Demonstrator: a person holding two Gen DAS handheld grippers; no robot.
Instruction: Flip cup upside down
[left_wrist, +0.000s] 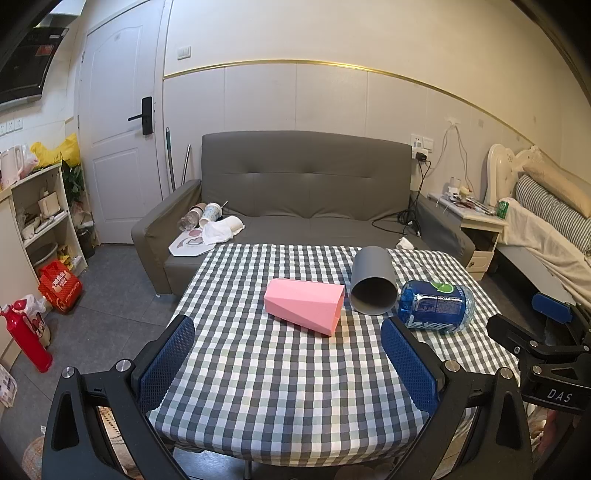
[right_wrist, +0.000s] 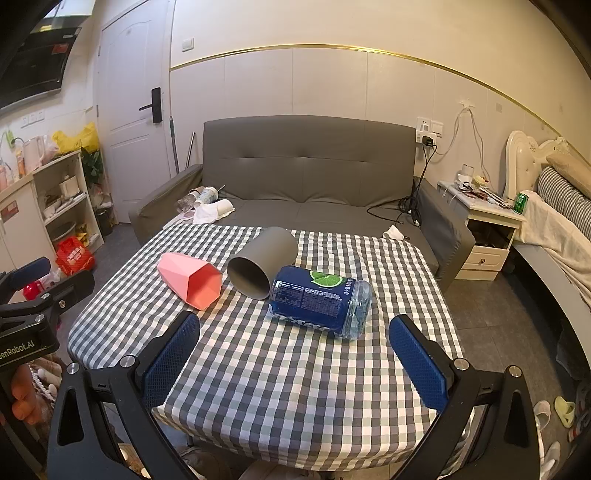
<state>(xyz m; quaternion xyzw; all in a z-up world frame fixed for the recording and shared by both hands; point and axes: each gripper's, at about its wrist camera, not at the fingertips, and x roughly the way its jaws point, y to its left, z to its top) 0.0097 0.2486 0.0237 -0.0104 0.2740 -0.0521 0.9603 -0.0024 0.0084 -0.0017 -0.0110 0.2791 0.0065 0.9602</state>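
A pink faceted cup (left_wrist: 304, 304) lies on its side on the checkered table (left_wrist: 280, 373), its mouth toward the near right; it also shows in the right wrist view (right_wrist: 192, 282). A grey round cup (left_wrist: 372, 281) lies on its side right of it, mouth toward me, also in the right wrist view (right_wrist: 260, 260). A blue-labelled bottle (left_wrist: 436, 305) lies right of the grey cup (right_wrist: 319, 301). My left gripper (left_wrist: 288, 334) is open and empty, short of the pink cup. My right gripper (right_wrist: 294, 332) is open and empty, short of the bottle.
A grey sofa (left_wrist: 306, 192) with cups and a cloth on its seat stands behind the table. A shelf unit (left_wrist: 40, 218) and red bags stand at the left. A bedside cabinet (right_wrist: 484, 236) and a bed (right_wrist: 561, 218) are at the right.
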